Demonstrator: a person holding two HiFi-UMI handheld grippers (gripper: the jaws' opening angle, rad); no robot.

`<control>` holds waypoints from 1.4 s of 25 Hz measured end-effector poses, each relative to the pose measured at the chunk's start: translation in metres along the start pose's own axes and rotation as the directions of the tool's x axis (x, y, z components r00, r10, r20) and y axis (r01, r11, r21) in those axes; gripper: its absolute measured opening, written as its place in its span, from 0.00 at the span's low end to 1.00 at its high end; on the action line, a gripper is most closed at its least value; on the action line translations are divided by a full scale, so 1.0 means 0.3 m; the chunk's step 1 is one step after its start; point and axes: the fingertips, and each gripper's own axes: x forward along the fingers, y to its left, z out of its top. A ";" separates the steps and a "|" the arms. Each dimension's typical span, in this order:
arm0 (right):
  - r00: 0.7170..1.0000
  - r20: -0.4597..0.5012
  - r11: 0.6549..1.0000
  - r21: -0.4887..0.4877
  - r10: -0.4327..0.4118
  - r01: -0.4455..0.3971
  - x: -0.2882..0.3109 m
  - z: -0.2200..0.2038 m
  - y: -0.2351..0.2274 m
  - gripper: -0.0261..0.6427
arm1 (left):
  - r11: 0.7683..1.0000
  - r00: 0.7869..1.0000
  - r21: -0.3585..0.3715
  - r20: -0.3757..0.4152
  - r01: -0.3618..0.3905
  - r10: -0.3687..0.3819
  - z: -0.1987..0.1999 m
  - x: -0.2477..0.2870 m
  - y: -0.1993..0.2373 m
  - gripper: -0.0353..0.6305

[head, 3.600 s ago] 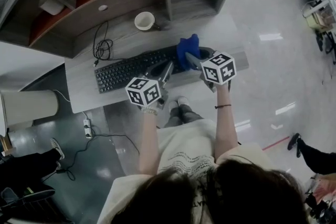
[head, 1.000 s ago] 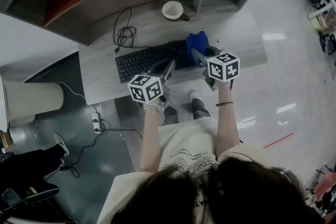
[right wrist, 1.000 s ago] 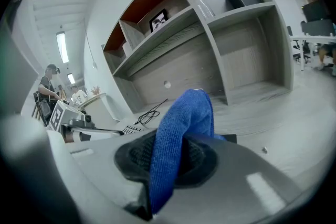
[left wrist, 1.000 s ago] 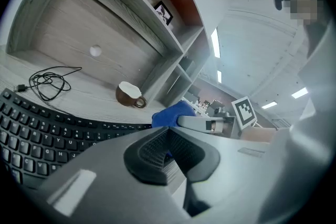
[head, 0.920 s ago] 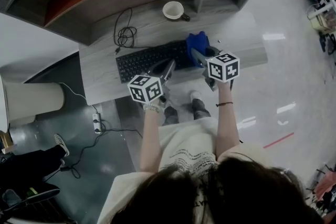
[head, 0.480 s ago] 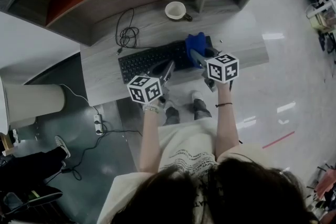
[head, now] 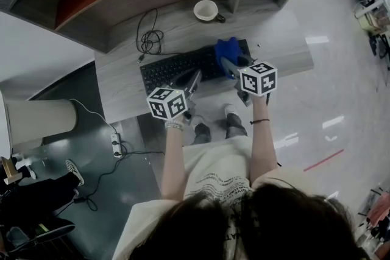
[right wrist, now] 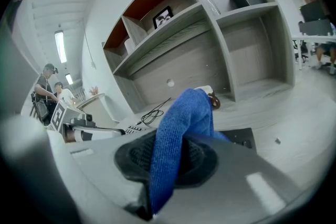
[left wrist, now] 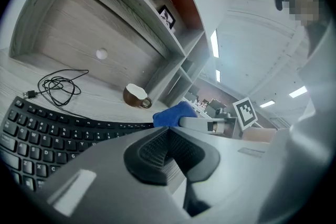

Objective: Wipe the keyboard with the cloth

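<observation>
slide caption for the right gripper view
Right tool shut on a blue cloth, keyboard and mug on the desk beyond.

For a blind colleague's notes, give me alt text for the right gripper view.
The right gripper is shut on a blue cloth that folds up over its jaws. Behind lie a keyboard, a cable and a cup on a grey desk.

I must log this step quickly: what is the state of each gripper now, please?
Left gripper: shut, nothing between its jaws.
Right gripper: shut on the blue cloth.
</observation>
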 end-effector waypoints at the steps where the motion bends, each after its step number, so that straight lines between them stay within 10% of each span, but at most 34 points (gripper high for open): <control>1: 1.000 0.001 1.000 0.000 0.000 0.000 0.002 -0.001 0.006 0.13 | 1.000 1.000 0.001 -0.001 0.001 -0.001 0.000 -0.005 0.002 0.06; 35: 1.000 0.001 0.999 -0.028 0.030 -0.030 0.142 -0.041 0.228 0.13 | 1.000 1.000 0.017 0.020 -0.021 0.021 0.008 -0.218 0.132 0.06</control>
